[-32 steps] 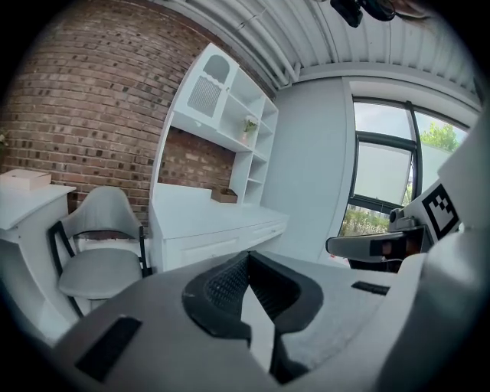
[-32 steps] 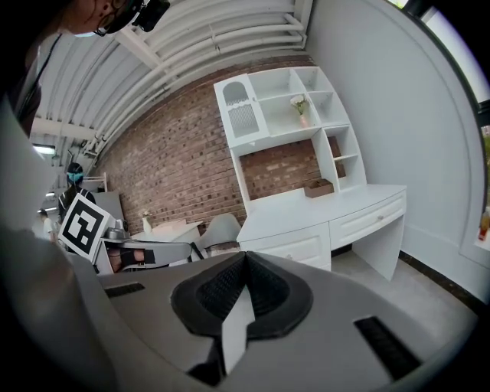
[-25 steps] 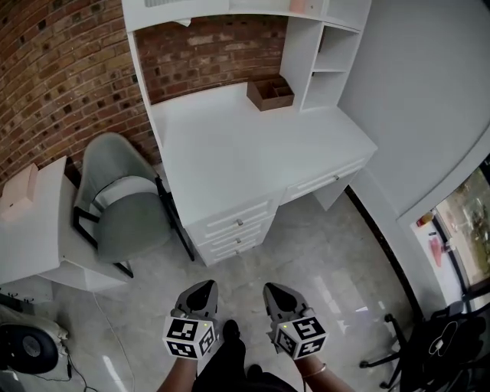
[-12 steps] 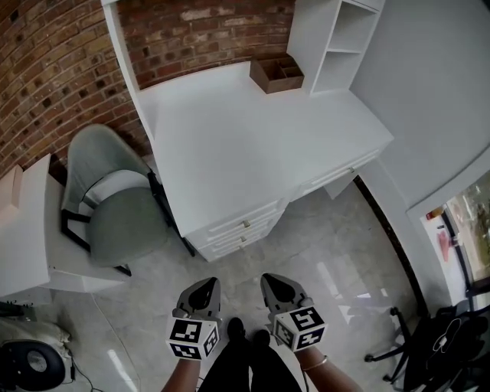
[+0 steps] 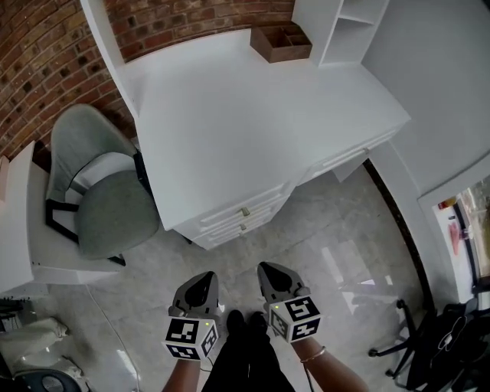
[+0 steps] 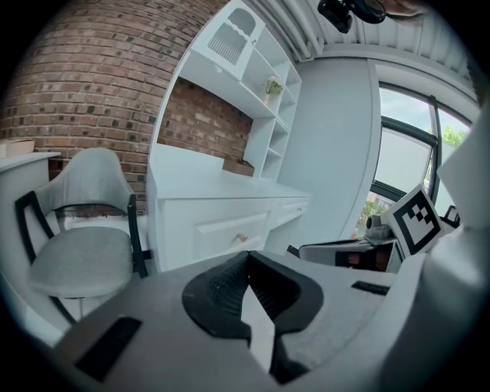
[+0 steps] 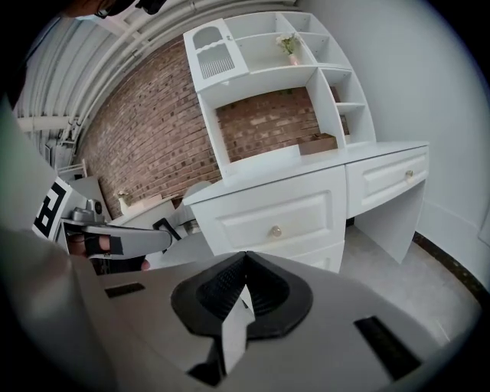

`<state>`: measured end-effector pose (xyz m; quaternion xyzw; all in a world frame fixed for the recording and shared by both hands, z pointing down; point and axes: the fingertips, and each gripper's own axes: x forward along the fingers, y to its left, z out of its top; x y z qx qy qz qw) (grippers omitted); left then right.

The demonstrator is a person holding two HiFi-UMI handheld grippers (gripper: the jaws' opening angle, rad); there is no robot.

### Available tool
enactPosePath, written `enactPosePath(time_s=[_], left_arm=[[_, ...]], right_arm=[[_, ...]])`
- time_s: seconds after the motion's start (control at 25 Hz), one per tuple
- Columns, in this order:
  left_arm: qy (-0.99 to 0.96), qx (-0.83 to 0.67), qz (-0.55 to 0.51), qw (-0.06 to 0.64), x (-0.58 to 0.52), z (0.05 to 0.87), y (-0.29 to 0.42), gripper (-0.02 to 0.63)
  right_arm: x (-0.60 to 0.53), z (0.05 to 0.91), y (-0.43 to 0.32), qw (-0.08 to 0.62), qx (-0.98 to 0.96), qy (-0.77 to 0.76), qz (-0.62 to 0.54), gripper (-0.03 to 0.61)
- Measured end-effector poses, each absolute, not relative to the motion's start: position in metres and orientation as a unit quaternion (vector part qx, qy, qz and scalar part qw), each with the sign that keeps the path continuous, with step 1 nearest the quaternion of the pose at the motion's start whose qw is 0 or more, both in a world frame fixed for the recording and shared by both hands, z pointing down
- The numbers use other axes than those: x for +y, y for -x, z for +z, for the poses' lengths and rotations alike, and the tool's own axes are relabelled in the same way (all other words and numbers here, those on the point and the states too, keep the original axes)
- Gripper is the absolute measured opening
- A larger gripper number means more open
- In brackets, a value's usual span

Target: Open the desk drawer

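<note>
The white desk (image 5: 253,115) stands ahead, its stack of drawers (image 5: 243,217) facing me, each with a small gold knob (image 5: 245,212). The top drawer (image 7: 276,220) and its knob (image 7: 275,231) show in the right gripper view, and the drawer (image 6: 230,230) also shows in the left gripper view. A second shallow drawer (image 7: 394,178) sits to the right. My left gripper (image 5: 202,279) and right gripper (image 5: 269,269) hover side by side over the floor, well short of the drawers. Both are shut with nothing between the jaws.
A grey chair (image 5: 107,207) stands left of the desk, beside a white side table (image 5: 19,222). A brown wooden box (image 5: 281,42) sits at the desk's back by the white shelves (image 5: 352,23). A black chair (image 5: 436,337) is at the lower right. The brick wall (image 5: 46,61) lies behind.
Both grippers have sunk and come nearer to the desk, which now fills more of the head view. Their jaws have stayed shut.
</note>
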<state>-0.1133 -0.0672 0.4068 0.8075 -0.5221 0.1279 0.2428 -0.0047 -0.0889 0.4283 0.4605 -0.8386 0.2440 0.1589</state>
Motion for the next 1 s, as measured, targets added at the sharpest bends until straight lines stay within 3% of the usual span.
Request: enactPosePath(time_s=[1.0], left_arm=[[-0.774,-0.56,0.112,0.274,-0.09,0.548,0.097,0.009]], right_arm=[[-0.147,0.607,0.01,0.237,-0.84,-0.429,0.234,0.005]])
